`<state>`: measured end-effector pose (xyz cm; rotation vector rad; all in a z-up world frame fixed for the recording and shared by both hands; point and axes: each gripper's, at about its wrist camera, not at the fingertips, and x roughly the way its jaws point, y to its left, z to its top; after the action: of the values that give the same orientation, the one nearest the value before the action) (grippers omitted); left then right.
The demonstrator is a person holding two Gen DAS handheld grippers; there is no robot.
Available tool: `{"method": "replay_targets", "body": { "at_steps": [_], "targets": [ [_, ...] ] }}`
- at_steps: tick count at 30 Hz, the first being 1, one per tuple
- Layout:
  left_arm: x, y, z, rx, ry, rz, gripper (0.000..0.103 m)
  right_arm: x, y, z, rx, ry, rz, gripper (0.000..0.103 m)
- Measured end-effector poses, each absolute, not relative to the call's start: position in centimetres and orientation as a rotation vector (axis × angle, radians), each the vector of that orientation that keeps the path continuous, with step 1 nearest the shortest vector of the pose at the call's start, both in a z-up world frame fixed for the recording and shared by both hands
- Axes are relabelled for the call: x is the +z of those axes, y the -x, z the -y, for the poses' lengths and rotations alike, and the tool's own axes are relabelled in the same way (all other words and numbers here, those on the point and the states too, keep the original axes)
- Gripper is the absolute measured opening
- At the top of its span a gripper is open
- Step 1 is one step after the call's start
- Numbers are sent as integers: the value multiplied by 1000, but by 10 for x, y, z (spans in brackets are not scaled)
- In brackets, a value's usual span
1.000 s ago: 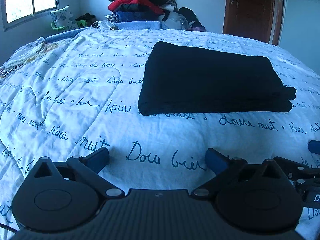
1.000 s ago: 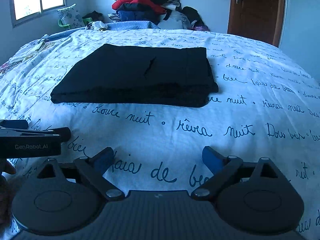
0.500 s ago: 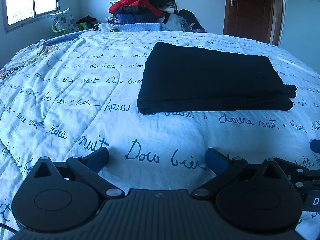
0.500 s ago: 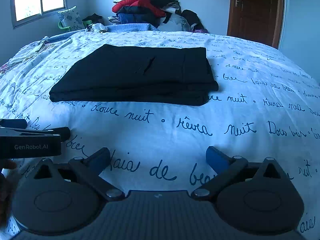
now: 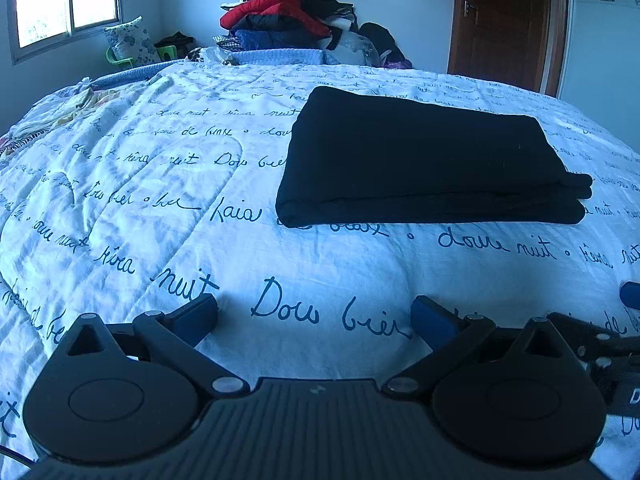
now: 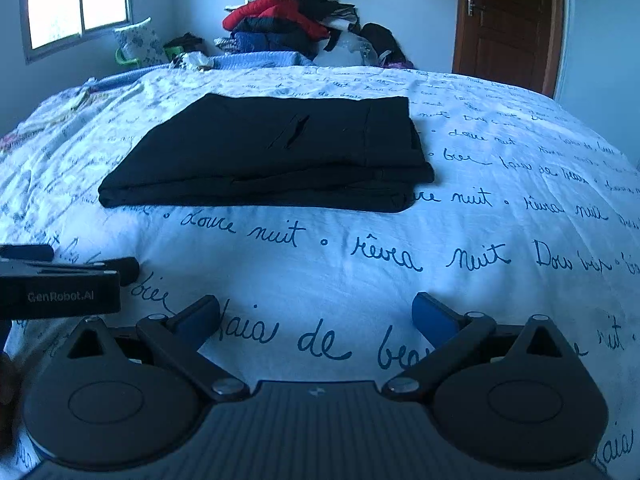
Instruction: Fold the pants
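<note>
Black pants (image 5: pixel 424 160) lie folded into a flat rectangle on the white bedspread with blue handwriting (image 5: pixel 160 208); they also show in the right wrist view (image 6: pixel 280 152), with a pocket slit on top. My left gripper (image 5: pixel 314 314) is open and empty, hovering over the bedspread near the front of the pants. My right gripper (image 6: pixel 316 312) is open and empty, also short of the pants. Each gripper's body shows at the edge of the other's view, the left one (image 6: pixel 60 288) at the left and the right one (image 5: pixel 616 344) at the right.
A pile of clothes (image 5: pixel 296 20) is heaped at the far side of the bed. A brown door (image 5: pixel 508 20) stands at the back right, a window (image 5: pixel 68 0) at the back left. A patterned cushion (image 5: pixel 132 42) leans under the window.
Both grippers have tilted and drawn back slightly; the pants sit a little lower in the views. The pants themselves have not moved. Both grippers stay open.
</note>
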<state>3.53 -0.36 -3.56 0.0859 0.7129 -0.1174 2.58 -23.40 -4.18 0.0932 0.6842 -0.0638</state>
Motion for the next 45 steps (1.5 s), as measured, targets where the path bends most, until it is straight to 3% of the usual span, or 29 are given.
{"method": "replay_targets", "body": {
  "at_steps": [45],
  "targets": [
    [-36, -34, 3, -112, -74, -712, 103, -45, -27, 235, -129, -64, -692, 103]
  ]
}}
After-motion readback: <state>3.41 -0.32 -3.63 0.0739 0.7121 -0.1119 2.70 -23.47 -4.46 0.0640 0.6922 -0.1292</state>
